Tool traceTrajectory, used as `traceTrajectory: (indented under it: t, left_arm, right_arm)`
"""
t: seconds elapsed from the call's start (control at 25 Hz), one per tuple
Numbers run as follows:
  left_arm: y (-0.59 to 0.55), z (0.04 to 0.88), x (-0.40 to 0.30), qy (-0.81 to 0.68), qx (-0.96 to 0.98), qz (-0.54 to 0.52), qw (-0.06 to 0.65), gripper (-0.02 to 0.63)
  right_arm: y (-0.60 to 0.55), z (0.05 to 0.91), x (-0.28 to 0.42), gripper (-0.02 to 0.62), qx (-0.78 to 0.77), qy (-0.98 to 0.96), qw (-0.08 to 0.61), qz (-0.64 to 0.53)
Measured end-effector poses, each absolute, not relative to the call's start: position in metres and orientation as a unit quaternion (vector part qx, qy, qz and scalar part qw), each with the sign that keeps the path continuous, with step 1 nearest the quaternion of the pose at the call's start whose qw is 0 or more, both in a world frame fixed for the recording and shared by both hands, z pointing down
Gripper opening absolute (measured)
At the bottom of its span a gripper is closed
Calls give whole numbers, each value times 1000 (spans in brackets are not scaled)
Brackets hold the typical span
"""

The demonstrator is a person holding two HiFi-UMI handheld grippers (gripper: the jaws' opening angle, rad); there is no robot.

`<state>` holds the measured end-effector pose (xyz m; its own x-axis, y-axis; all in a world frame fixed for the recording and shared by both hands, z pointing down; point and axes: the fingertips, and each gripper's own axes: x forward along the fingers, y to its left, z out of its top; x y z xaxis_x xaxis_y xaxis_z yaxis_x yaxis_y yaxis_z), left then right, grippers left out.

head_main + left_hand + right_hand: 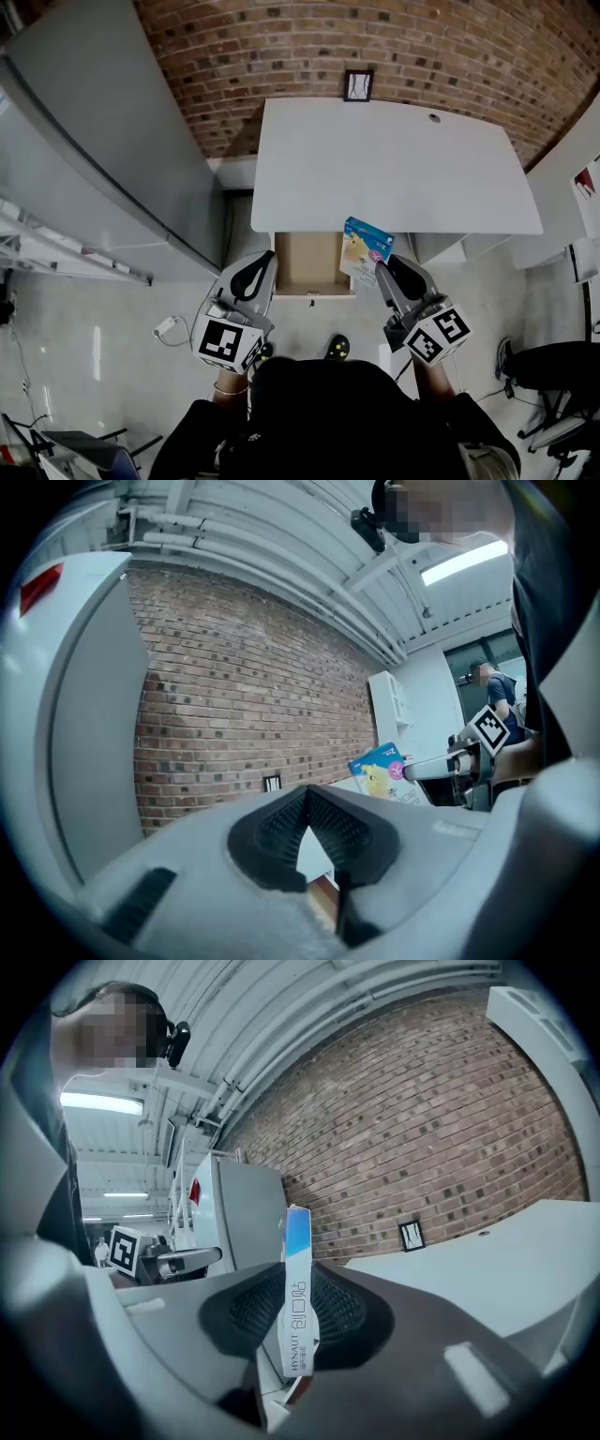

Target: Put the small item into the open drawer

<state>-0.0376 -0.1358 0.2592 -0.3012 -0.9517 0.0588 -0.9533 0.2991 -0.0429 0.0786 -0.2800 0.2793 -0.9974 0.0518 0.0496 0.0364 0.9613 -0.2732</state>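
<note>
1. Small flat box [366, 249] sits over the open drawer's [307, 264] right rim, at the white table's [394, 159] front edge; we see its long axis pointing out from the jaws toward the table;
2. right gripper [383, 269] pinches the box's near end edge-on, jaws narrowly apart;
3. left gripper [265, 267] is empty, tips meeting.

White desk [394, 159] before me stands against the brick wall [281, 47], with a round hole [434, 118] near its far edge. The brown drawer [307, 267] is open under the front edge. A small black frame [358, 85] is behind the desk; I cannot tell its mounting.
</note>
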Motion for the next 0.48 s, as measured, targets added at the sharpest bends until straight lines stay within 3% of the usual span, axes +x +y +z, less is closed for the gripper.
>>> traceTrajectory:
  t: [0.48]
  left_arm:
    - [-140,278,-24,-848,528,39,28,0]
  right_arm:
    - [-301,310,73,95,-99,-985,75,121]
